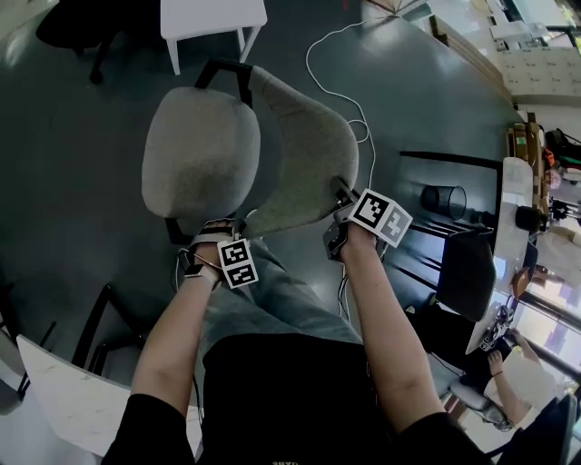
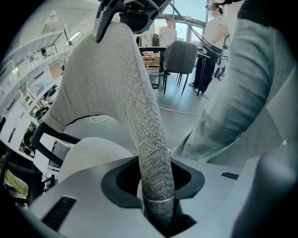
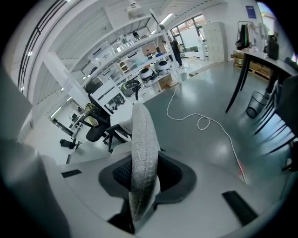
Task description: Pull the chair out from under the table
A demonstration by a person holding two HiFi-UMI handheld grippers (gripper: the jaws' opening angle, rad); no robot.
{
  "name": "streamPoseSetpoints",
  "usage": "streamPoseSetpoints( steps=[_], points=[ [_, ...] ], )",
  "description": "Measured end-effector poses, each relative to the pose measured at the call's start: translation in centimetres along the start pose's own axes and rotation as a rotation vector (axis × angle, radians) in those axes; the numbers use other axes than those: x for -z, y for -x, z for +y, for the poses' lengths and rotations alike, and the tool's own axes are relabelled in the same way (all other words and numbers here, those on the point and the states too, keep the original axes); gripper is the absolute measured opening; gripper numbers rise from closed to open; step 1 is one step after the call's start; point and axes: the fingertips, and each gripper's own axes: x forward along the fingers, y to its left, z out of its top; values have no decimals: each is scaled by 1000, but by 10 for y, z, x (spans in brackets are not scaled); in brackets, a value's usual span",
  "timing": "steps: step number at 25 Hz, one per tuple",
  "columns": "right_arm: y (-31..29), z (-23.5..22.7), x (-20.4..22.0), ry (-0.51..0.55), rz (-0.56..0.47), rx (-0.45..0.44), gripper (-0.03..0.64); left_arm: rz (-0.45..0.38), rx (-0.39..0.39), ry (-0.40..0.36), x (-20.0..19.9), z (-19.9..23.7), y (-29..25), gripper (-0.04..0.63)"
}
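A grey fabric chair (image 1: 204, 159) stands on the dark floor just in front of me, with its seat to the left and its curved backrest (image 1: 309, 154) to the right. My left gripper (image 1: 225, 229) is shut on the backrest's near edge at its left end. My right gripper (image 1: 339, 203) is shut on the same edge at its right end. In the left gripper view the woven backrest edge (image 2: 151, 153) runs down between the jaws of the left gripper (image 2: 158, 207). The right gripper view shows the backrest edge (image 3: 142, 153) pinched in the right gripper (image 3: 138, 197).
A small white table (image 1: 213, 18) stands beyond the chair, and another white tabletop (image 1: 64, 400) lies at lower left. A white cable (image 1: 338, 68) loops over the floor. To the right are a black wire bin (image 1: 445, 200), a dark chair (image 1: 467, 272) and a desk with a seated person (image 1: 508, 381).
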Motion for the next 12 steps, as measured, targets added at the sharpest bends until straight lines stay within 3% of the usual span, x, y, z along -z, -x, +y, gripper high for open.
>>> streamPoseSetpoints(
  steps=[12],
  points=[
    [23, -74, -24, -105, -50, 74, 95, -8, 48, -150, -56, 6, -26, 138]
  ],
)
